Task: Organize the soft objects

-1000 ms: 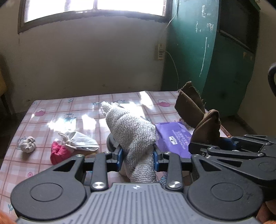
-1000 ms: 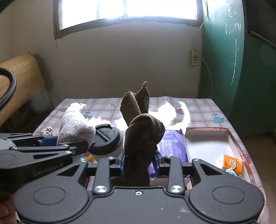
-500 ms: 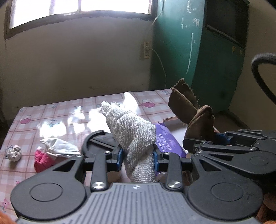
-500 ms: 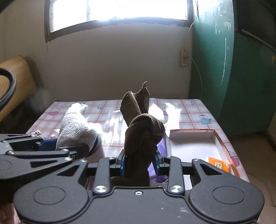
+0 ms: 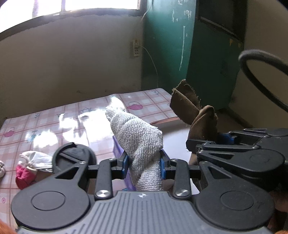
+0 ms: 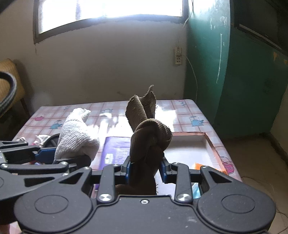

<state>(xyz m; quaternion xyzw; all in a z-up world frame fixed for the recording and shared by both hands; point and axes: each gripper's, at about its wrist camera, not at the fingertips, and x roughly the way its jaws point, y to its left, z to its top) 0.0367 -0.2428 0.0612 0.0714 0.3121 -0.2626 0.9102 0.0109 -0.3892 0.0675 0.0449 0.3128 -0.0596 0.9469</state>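
A table in a pink checked cloth carries a shallow box at 3 o'clock, a purple packet mid-table, and a black lid with small cloth bundles at 9 o'clock.

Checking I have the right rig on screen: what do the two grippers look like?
Both match: matte black linkage bodies with round side discs, silver screws and blue finger pads. The left gripper has a grey ribbed top plate; the right gripper has a plain black one. A black cable loops nearby.

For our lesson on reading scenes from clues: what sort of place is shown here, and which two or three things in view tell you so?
Probably a modest room in a home. A table covered with a teapot-print checked cloth stands against a plain wall, beneath a window, beside a worn green cabinet, with a wall socket nearby.
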